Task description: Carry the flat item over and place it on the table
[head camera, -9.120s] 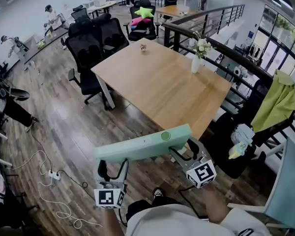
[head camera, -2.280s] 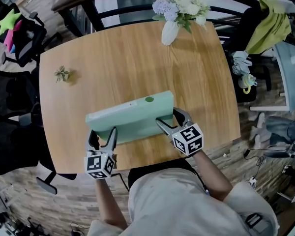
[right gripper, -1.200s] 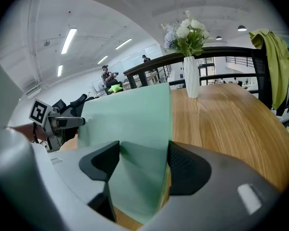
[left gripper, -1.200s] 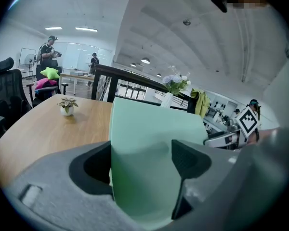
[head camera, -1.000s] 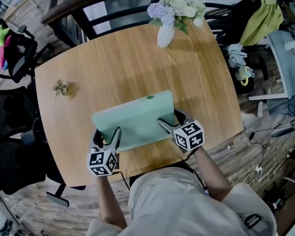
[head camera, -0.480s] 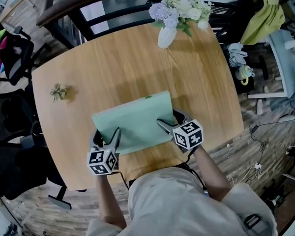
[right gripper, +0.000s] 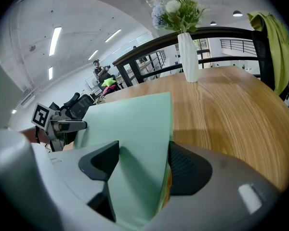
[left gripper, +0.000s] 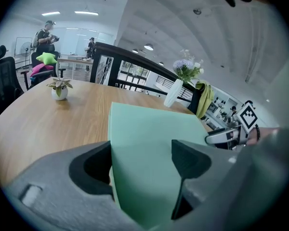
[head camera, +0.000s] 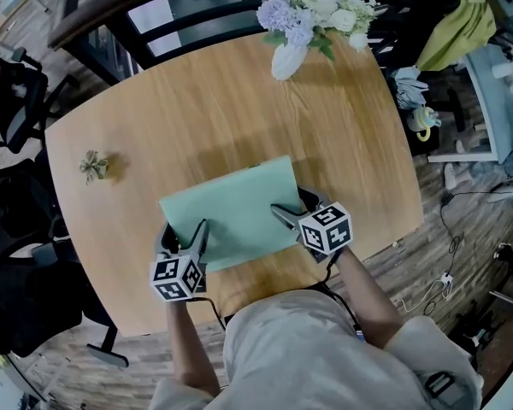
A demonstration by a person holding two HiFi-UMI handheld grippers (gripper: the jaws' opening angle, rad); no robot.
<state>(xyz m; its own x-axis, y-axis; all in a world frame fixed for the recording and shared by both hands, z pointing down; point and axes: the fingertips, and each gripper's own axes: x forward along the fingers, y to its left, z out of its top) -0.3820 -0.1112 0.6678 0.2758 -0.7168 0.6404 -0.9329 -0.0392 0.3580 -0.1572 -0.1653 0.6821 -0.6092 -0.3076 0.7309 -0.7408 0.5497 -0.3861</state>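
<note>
A flat mint-green board (head camera: pixel 231 212) hangs just above the near half of the wooden table (head camera: pixel 350 135), tilted slightly. My left gripper (head camera: pixel 195 239) is shut on its near-left corner, and in the left gripper view the green board (left gripper: pixel 149 153) fills the gap between the jaws. My right gripper (head camera: pixel 286 216) is shut on its near-right edge; the right gripper view shows the green board (right gripper: pixel 135 143) clamped between both jaws. The board's shadow falls on the wood behind it. Whether its far edge touches the table cannot be told.
A white vase of flowers (head camera: pixel 299 24) stands at the table's far edge. A small potted plant (head camera: pixel 92 166) sits at the far left. Black office chairs (head camera: pixel 17 229) stand left of the table; a dark railing (head camera: pixel 137 15) runs behind it. A green cloth (head camera: pixel 457 15) hangs at right.
Since the oldest frame I have carried the board from the floor area to over the table. In the last second it has tipped flatter and sunk slightly toward the wood.
</note>
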